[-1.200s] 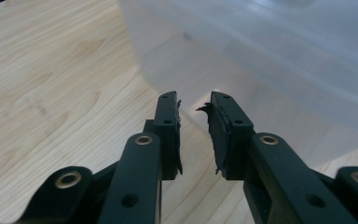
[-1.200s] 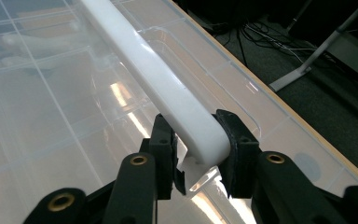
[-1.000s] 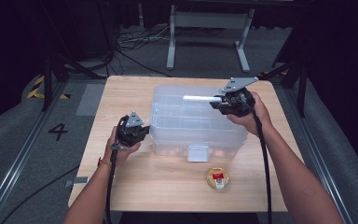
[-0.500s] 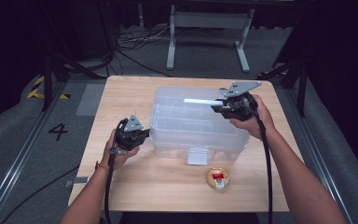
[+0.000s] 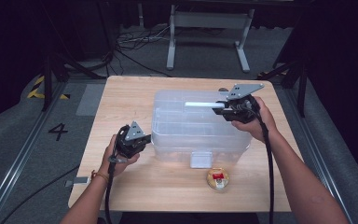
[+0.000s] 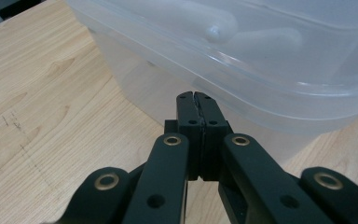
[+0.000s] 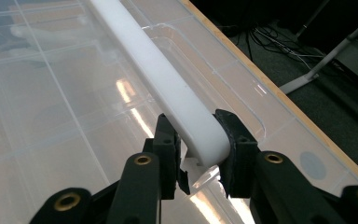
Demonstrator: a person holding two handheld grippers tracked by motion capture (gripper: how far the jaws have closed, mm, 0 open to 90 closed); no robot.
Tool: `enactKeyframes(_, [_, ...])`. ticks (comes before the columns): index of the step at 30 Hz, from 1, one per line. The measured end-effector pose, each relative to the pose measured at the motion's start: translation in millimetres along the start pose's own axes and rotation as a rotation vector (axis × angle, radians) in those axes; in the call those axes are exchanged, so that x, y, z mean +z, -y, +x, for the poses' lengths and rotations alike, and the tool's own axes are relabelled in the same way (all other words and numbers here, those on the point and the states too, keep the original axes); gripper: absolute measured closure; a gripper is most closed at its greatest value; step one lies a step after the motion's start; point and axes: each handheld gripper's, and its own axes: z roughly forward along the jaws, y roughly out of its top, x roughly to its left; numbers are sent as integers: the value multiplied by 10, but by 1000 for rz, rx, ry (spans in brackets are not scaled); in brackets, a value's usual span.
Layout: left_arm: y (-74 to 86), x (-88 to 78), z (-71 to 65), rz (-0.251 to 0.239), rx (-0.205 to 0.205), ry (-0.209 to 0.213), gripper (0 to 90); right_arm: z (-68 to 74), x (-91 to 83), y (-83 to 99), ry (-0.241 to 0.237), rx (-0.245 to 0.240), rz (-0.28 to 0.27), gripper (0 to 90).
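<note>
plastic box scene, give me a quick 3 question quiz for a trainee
1. True or false: the left gripper has its jaws shut with nothing between them.
2. What does the right gripper clamp? A) white handle B) small round tin C) a cable
3. On which side of the clear plastic box does the tin lie in the high view?

Key: 1 true; 2 A; 3 the near side, toward the person.

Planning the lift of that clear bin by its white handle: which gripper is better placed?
Probably the right gripper: its jaws already clamp the white handle. The left gripper is shut, beside the bin.
</note>
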Motion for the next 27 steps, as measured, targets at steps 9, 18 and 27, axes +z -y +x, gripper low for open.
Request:
enactKeyframes(9, [23,-67,-37,18,16,-13,900,81,-12,-12,0,-4,1,716])
enactKeyframes(18, [84,-104,-2,2,-9,-17,900,150,21,-47,5,-15,-1,720])
enactKeyframes(27, [117,-114,18,-18,-25,-16,867,151,15,-44,15,-16,0,723])
